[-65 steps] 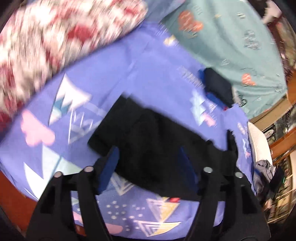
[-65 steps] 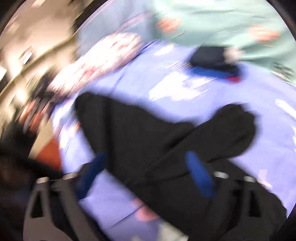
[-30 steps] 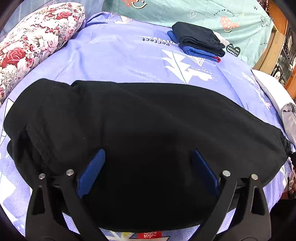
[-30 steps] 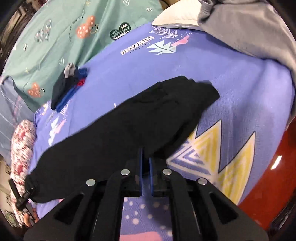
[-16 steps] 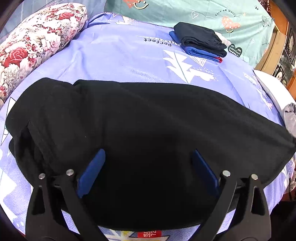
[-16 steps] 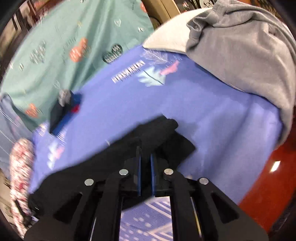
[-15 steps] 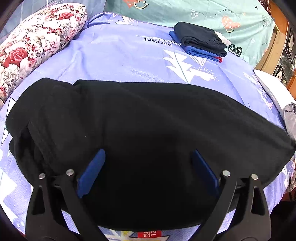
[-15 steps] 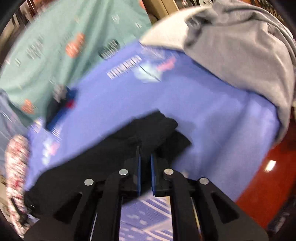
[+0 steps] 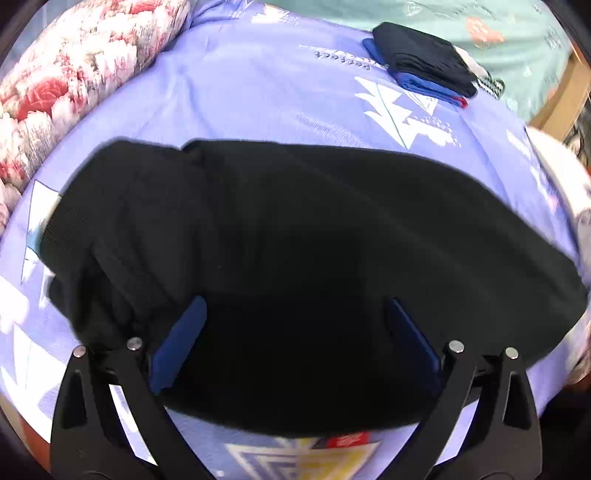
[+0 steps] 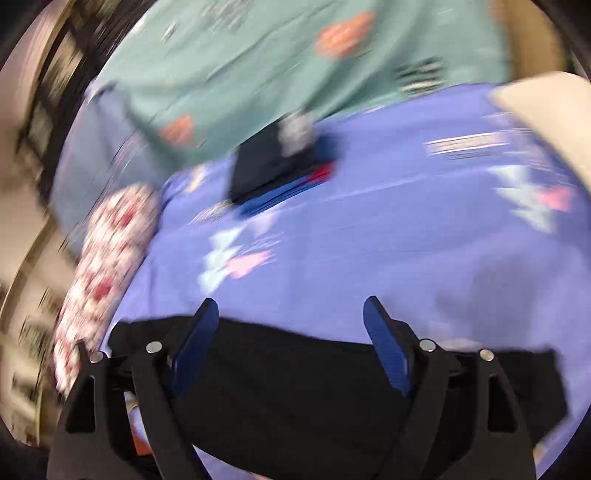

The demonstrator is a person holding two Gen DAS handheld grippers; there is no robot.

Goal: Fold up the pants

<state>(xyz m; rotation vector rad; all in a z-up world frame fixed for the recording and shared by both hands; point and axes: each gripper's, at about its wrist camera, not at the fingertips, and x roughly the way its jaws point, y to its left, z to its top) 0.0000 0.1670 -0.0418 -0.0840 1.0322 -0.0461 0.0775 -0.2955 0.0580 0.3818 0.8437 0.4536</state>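
Note:
The black pants (image 9: pixel 295 240) lie spread flat across the purple bedsheet (image 9: pixel 258 92), waistband end bunched at the left. My left gripper (image 9: pixel 293 328) is open and hovers just over the near part of the pants, blue pads apart, holding nothing. In the blurred right wrist view the pants (image 10: pixel 314 387) lie as a dark band under my right gripper (image 10: pixel 291 321), which is open and empty above their far edge.
A stack of folded dark and blue clothes (image 9: pixel 421 66) sits at the far side of the bed, also in the right wrist view (image 10: pixel 280 166). A floral pillow (image 9: pixel 74 74) lies at the left. A teal sheet (image 9: pixel 480 29) covers the back.
My right gripper was shut on the pants' end and has let go and opened; its view swung left over the bed. My left gripper stayed open and shifted slightly.

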